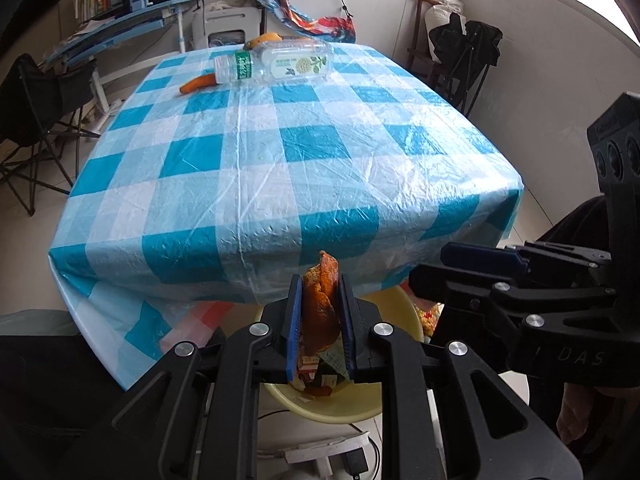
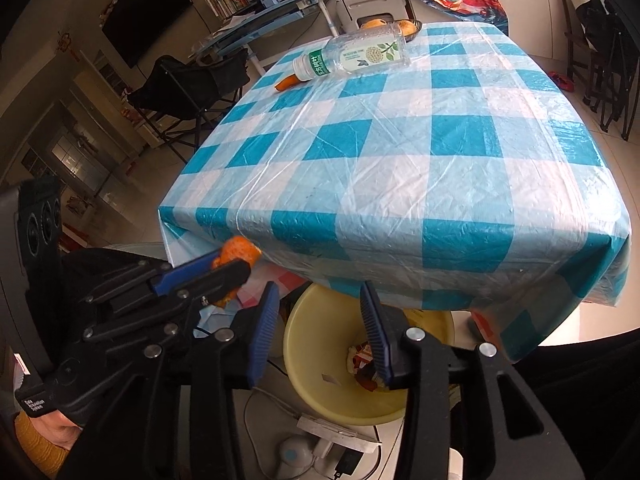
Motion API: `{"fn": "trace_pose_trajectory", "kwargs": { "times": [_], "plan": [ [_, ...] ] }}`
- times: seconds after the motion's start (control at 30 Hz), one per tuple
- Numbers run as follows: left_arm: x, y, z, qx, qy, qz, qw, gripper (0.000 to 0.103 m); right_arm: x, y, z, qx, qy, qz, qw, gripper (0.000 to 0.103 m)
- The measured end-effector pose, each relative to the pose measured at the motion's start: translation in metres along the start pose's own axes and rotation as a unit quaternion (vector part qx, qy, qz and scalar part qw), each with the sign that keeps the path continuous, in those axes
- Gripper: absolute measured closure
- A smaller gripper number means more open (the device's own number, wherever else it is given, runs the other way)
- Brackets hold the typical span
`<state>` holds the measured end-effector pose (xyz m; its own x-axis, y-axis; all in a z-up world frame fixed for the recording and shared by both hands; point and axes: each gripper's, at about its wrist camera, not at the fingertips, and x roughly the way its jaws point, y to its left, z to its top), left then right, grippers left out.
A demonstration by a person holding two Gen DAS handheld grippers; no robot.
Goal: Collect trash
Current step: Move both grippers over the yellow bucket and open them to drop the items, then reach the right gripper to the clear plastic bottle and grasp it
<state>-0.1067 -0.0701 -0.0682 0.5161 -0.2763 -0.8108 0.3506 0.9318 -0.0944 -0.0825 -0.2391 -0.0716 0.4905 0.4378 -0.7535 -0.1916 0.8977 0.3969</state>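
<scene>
My left gripper (image 1: 320,286) is shut on a piece of orange peel (image 1: 319,312), held just above a yellow basin (image 1: 396,306) that stands on the floor under the table's near edge. The right wrist view shows the same left gripper (image 2: 234,266) with the peel (image 2: 238,250) left of the basin (image 2: 316,356). My right gripper (image 2: 320,300) hangs open over the basin with nothing between its fingers; wrappers and peel scraps (image 2: 360,360) lie inside. A clear plastic bottle (image 1: 276,62) and an orange scrap (image 1: 196,83) lie at the table's far end.
The table wears a blue-and-white checked plastic cloth (image 1: 260,160). Yellow fruit (image 1: 264,40) sits behind the bottle. A power strip with cables (image 2: 336,436) lies on the floor beside the basin. Black folding chairs (image 1: 36,92) stand left of the table, another (image 1: 468,56) at the right.
</scene>
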Motion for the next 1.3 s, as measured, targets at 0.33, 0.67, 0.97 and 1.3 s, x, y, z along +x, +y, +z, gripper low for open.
{"fn": "trace_pose_trajectory", "kwargs": {
  "times": [0.33, 0.67, 0.97, 1.3],
  "plan": [
    [-0.016, 0.016, 0.005, -0.045, -0.038, 0.016, 0.9981, 0.051, -0.005, 0.001, 0.002, 0.000, -0.021, -0.009, 1.000, 0.055],
    [-0.048, 0.059, 0.010, -0.140, -0.113, 0.061, 0.9817, 0.025, 0.016, 0.028, 0.057, -0.089, -0.007, -0.024, 0.996, 0.043],
    [-0.050, 0.081, 0.011, -0.190, -0.125, 0.068, 0.9715, 0.019, 0.071, 0.023, 0.133, -0.150, 0.028, -0.059, 0.987, 0.041],
    [-0.045, 0.079, 0.016, -0.181, -0.127, 0.074, 0.9724, 0.017, 0.120, 0.016, 0.175, -0.201, 0.063, -0.060, 0.976, 0.037]
  ]
}}
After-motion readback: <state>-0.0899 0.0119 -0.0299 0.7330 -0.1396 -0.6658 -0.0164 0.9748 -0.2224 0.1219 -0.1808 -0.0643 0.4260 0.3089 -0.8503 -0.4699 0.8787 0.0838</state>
